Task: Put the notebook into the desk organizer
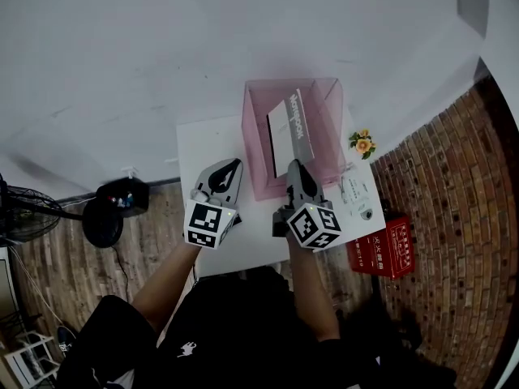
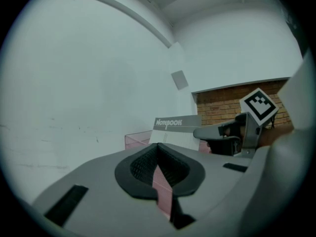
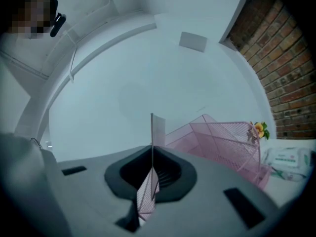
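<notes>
A grey notebook (image 1: 292,128) stands upright inside the pink mesh desk organizer (image 1: 258,148) at the back of the white table (image 1: 203,148). My right gripper (image 1: 298,171) is shut on the notebook's near edge. In the right gripper view the notebook (image 3: 154,128) shows edge-on, rising from between the closed jaws of that gripper (image 3: 152,154), with the organizer (image 3: 224,143) to its right. My left gripper (image 1: 233,167) is shut on nothing, just left of the organizer. The left gripper view looks over the shut left gripper (image 2: 158,148) at the notebook (image 2: 176,126), the organizer (image 2: 138,139) and the right gripper (image 2: 203,132).
A small flower pot (image 1: 362,143) and a white wipes pack (image 1: 357,194) sit on the table right of the organizer. A red box (image 1: 388,245) stands on the brick floor at the right. A dark fan (image 1: 104,217) is on the floor at the left.
</notes>
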`<action>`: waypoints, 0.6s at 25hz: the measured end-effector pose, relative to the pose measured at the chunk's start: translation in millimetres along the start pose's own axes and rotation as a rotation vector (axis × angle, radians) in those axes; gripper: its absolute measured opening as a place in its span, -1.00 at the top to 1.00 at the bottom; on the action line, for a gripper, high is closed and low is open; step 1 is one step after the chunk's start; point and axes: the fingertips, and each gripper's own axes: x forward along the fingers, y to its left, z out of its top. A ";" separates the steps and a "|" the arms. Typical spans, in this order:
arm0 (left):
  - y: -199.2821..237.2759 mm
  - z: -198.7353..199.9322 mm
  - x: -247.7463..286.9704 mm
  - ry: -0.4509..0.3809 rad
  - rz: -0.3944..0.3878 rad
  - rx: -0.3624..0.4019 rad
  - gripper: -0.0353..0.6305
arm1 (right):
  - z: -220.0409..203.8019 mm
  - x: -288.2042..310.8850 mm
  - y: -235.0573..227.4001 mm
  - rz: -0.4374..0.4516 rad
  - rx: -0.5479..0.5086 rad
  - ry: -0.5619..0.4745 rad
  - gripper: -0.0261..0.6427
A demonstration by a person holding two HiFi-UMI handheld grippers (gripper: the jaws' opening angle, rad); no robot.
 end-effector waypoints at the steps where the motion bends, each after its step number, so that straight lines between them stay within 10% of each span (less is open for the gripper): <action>1: 0.2 -0.5 0.8 0.001 0.001 0.003 0.88 | -1.4 0.5 -2.8 -0.003 0.006 0.003 0.89; 15: -5.1 3.5 9.8 -0.002 -0.021 0.025 0.88 | -10.6 2.5 -41.7 -0.115 -0.009 0.069 0.83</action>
